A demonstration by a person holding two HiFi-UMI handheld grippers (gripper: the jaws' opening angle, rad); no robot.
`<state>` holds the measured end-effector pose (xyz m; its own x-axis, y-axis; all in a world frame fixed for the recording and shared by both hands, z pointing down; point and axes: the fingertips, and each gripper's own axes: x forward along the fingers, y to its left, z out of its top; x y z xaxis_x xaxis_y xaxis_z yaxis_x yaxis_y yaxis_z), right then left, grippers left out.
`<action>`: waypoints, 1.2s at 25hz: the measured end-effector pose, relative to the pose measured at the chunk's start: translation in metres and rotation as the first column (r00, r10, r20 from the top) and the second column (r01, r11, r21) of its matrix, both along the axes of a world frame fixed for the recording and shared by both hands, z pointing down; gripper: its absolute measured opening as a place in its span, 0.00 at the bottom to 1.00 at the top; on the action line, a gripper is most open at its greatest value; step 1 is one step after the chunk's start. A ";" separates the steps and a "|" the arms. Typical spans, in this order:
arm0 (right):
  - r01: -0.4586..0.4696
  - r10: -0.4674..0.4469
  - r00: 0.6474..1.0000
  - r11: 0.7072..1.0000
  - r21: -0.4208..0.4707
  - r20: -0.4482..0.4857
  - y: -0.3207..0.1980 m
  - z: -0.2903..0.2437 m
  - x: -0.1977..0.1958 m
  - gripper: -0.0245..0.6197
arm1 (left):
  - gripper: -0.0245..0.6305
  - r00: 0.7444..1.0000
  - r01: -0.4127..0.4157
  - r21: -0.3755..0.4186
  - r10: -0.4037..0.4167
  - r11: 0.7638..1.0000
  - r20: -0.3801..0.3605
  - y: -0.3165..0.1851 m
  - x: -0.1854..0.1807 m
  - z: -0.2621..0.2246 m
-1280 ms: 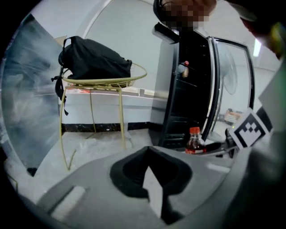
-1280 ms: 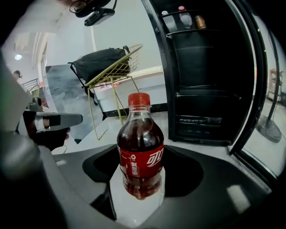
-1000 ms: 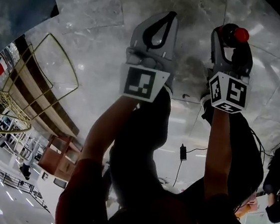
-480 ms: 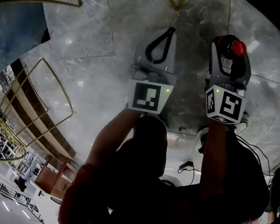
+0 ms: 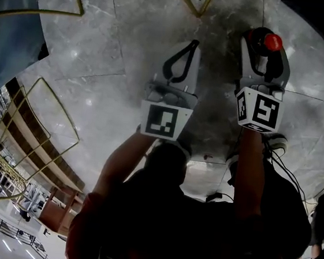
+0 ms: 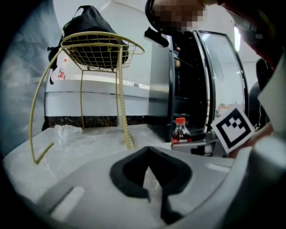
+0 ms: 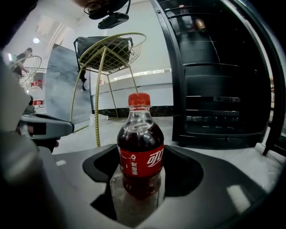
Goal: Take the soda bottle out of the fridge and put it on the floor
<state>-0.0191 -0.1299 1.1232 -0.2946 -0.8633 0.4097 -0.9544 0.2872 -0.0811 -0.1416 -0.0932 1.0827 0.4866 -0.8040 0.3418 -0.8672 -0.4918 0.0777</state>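
Clamping the soda bottle [image 7: 140, 154] in the right gripper [image 7: 142, 188], clear of the fridge [image 7: 223, 89] and low near the floor [image 5: 132, 35], left gripper [image 5: 191, 46] clenched empty, with only set-down and release seemingly left.

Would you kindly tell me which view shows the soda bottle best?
The right gripper view: the soda bottle stands upright, close up, in the right gripper's jaws. The head view shows mainly its red cap; the left gripper view shows it small.
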 end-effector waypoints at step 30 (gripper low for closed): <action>-0.029 0.030 0.994 1.000 0.005 -0.103 0.037 0.022 0.019 0.56 | 0.04 0.994 -0.057 0.026 0.055 0.998 0.096 0.002 0.026 0.011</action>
<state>-0.0004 -0.0925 1.1448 -0.2254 -0.8724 0.4338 -0.9658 0.2587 0.0185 -0.1155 -0.0915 1.0936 0.4976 -0.7866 0.3656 -0.8411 -0.5406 -0.0184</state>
